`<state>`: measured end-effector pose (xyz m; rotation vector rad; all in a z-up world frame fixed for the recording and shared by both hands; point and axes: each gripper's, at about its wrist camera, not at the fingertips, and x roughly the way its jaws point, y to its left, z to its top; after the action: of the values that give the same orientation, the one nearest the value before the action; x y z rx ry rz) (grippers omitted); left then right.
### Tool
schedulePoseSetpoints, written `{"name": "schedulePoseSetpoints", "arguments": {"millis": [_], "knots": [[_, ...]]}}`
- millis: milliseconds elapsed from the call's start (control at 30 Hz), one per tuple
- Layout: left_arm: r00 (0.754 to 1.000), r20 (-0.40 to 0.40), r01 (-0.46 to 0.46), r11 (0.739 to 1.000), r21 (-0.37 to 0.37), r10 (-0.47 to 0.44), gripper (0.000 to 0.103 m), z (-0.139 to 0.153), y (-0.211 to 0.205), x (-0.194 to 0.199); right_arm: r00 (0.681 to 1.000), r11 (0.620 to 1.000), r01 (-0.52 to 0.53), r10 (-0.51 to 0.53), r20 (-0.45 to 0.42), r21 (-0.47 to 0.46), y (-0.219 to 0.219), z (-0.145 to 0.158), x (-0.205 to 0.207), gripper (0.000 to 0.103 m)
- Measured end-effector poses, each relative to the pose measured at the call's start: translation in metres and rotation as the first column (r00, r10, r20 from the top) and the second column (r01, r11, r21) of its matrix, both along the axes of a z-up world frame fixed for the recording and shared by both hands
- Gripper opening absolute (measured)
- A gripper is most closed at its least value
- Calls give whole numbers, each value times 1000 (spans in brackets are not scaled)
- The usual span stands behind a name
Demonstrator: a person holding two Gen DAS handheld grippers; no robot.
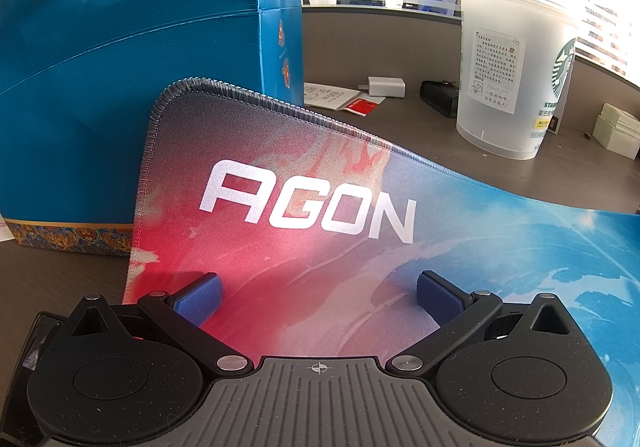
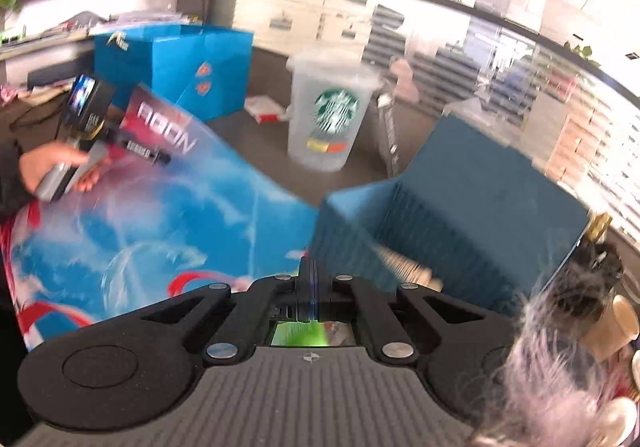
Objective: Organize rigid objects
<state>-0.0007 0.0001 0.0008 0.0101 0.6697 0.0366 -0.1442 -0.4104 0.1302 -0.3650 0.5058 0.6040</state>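
Blue-padded left tongs (image 1: 318, 293) stood apart over the AGON mouse mat (image 1: 320, 207). The right tongs (image 2: 308, 279) were pressed together, apparently empty; they should have parted before reaching the teal box (image 2: 460, 207).

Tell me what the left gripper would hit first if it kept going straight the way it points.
Most likely the AGON mouse mat: the left gripper, jaws open and empty, is angled down at its red area. The blue gift bag stands behind and to the left, probably off that line.
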Motion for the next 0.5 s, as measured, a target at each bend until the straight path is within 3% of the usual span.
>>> {"name": "schedulePoseSetpoints", "arguments": {"millis": [133, 300, 367, 433, 500], "knots": [[1000, 0, 0, 1000, 0, 0, 103, 0, 0, 0, 1000, 999, 14, -13, -16, 37, -8, 8, 16, 1], [1000, 0, -1, 1000, 0, 1, 103, 0, 0, 0, 983, 993, -46, 63, -170, 104, -8, -26, 7, 5], [1000, 0, -1, 1000, 0, 1, 103, 0, 0, 0, 960, 979, -123, 159, -230, 161, -9, -41, -8, 25], [1000, 0, -1, 1000, 0, 1, 103, 0, 0, 0, 938, 966, -200, 238, -252, 166, -9, -51, -25, 81], [1000, 0, -1, 1000, 0, 1, 103, 0, 0, 0, 913, 939, -328, 342, -220, 99, -6, -60, -51, 90]]}}
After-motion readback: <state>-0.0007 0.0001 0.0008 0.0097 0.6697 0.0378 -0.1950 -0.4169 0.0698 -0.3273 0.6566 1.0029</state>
